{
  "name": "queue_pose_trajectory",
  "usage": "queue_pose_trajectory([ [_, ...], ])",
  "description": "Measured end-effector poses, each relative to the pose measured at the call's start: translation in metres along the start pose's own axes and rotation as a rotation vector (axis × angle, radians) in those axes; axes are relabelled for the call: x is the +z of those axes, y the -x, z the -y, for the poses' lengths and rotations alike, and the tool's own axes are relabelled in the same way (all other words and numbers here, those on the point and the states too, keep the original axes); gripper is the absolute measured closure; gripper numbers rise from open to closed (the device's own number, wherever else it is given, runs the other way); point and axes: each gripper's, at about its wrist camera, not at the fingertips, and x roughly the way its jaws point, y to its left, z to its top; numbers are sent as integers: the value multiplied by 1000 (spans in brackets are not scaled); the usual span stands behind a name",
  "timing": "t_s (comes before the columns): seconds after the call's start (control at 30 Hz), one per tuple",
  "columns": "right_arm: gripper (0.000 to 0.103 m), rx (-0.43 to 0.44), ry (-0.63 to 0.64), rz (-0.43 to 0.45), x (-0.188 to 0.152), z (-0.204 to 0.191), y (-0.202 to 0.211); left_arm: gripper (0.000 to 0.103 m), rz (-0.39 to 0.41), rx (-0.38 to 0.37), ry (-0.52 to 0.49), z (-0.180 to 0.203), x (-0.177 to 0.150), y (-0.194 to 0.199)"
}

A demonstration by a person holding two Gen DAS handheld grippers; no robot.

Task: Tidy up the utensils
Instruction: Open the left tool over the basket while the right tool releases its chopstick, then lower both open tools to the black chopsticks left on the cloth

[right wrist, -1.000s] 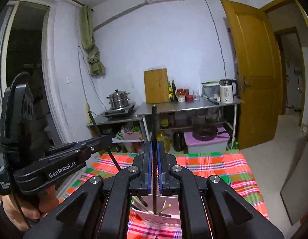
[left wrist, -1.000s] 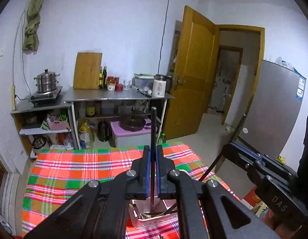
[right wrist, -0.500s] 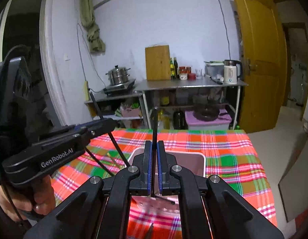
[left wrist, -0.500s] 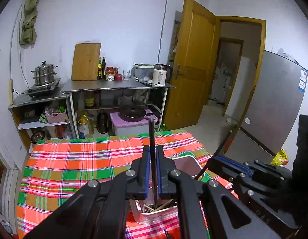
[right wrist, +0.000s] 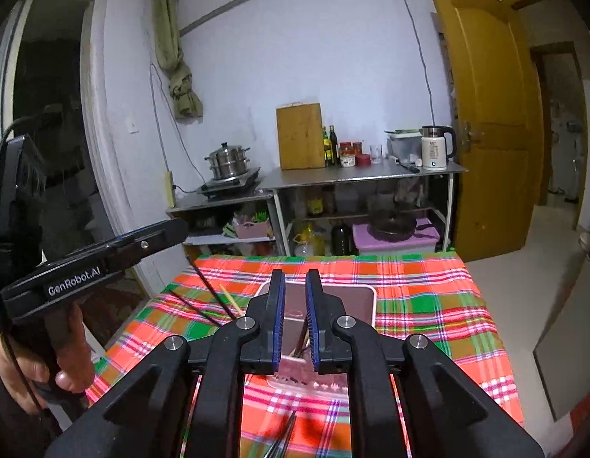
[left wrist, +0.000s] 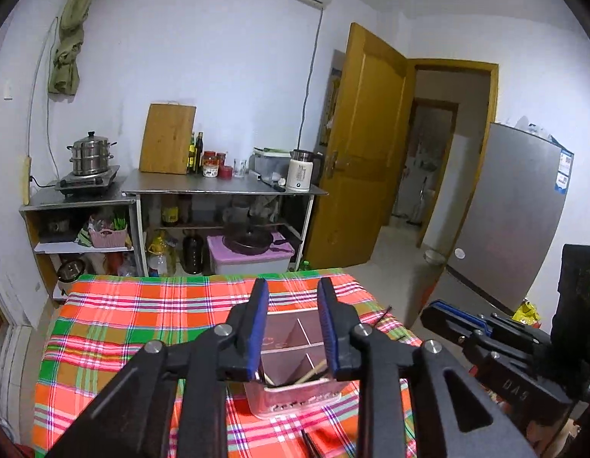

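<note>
A clear plastic utensil holder (left wrist: 295, 393) with inner dividers stands on the plaid tablecloth (left wrist: 123, 328); several chopsticks (left wrist: 314, 372) rest inside it. My left gripper (left wrist: 293, 290) is open and empty just above it. My right gripper (right wrist: 294, 282) is open and empty above the same holder (right wrist: 356, 297). Dark chopsticks (right wrist: 207, 307) and a wooden one (right wrist: 230, 299) lie on the cloth to the holder's left. More dark chopsticks (right wrist: 283, 435) lie near the front edge.
The left gripper's body (right wrist: 92, 267) and the hand that holds it sit at the left of the right wrist view. Behind the table stand metal shelves (left wrist: 222, 191) with cookware, an open door (left wrist: 356, 145) and a fridge (left wrist: 512, 213).
Both grippers were shut on a dark chopstick held upright; both are now open and the chopsticks are gone from the jaws. Both moved down toward the holder.
</note>
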Motion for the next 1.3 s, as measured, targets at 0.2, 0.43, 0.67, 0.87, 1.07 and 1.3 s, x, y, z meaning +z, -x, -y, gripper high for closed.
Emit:
queue_pose_trajectory([
  [0.2, 92, 5, -22, -15, -29, 3, 28, 75, -4, -9, 1, 0, -33, 25],
  [0.43, 92, 11, -45, -93, -78, 5, 37, 75, -105, -27, 9, 1, -95, 26],
  [0.67, 92, 36, -59, -205, -130, 1, 28, 75, -211, -24, 45, -3, -150, 17],
  [0.87, 92, 59, -70, -311, -169, -2, 10, 75, -289, -27, 60, -5, -185, 8],
  [1.07, 92, 71, -55, -415, -197, -11, -17, 75, -343, -27, 68, -5, -204, -1],
  [1.3, 94, 53, -56, -482, -213, -9, -42, 75, -384, -28, 77, -6, -211, -11],
])
